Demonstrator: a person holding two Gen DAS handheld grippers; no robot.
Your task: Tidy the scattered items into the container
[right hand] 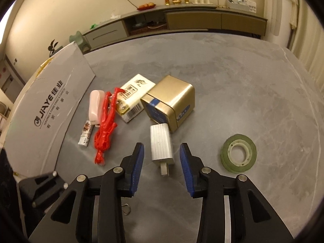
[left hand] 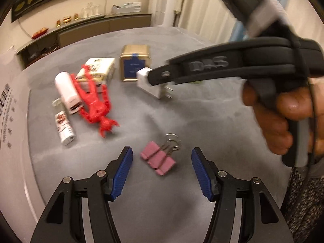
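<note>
White charger (right hand: 162, 146) lying flat, pink binder clip (left hand: 158, 160) nearby

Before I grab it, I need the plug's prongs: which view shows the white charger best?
The right wrist view: the white charger lies whole and sharp between the open right hand-held gripper, prongs toward the camera. The left wrist view shows it blurred, partly hidden behind that gripper.

On the table (right hand: 222, 77), the charger plug (right hand: 162, 143) lay just before the tin box (right hand: 172, 99), the tape roll (right hand: 239, 155) well to its right, the cigarette pack (right hand: 133, 99) left of the tin, the toy figure (right hand: 105, 125) and two small tubes (right hand: 95, 106) between the pack and the cardboard box (right hand: 46, 109), and the binder clip (left hand: 158, 160) nearest.
</note>
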